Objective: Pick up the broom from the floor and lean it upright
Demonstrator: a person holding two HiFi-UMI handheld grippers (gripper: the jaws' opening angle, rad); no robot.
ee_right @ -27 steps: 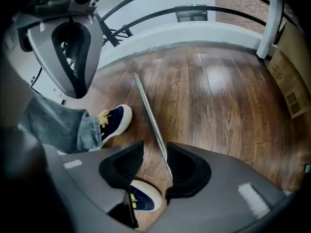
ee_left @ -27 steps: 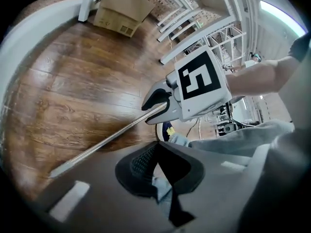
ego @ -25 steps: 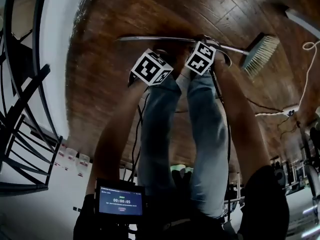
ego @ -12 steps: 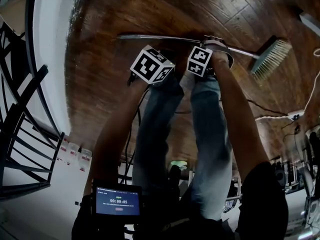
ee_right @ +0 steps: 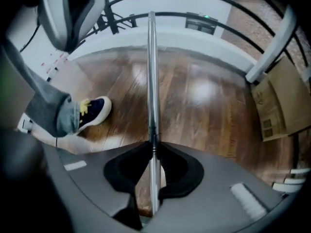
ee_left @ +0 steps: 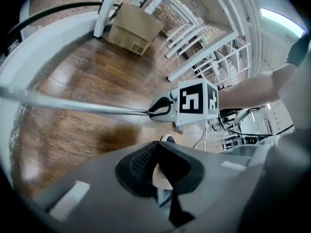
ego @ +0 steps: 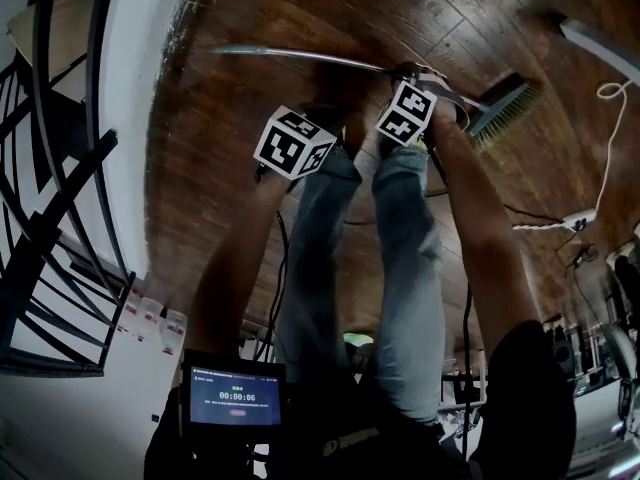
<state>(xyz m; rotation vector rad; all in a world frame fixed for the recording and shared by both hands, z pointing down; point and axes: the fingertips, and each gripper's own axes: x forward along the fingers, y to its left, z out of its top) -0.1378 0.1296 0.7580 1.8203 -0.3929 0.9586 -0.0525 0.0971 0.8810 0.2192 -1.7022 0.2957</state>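
Now my right gripper (ee_right: 153, 148) is closing on the broom handle (ee_right: 151, 72). The handle runs straight between the pads and on away from the jaws over the wooden floor (ee_right: 204, 110), and the pads look to be pressing on the metal tube. My left gripper (ee_left: 158, 144) has its jaws together on nothing, with the handle well ahead of them and crossing their line.

To lift well, I judge the grip must be firm before I raise anything, since a smooth tube can spin or slide between pads. Then the left jaws should open and take the handle farther from the bristles, so the long free end does not swing.

The right gripper view never shows the bristle head (ego: 505, 106). The head view does, just past my right jaws on the side away from the free end. Only the left gripper view shows that grip from the side, with a cardboard box (ee_left: 133, 28) beyond the handle.
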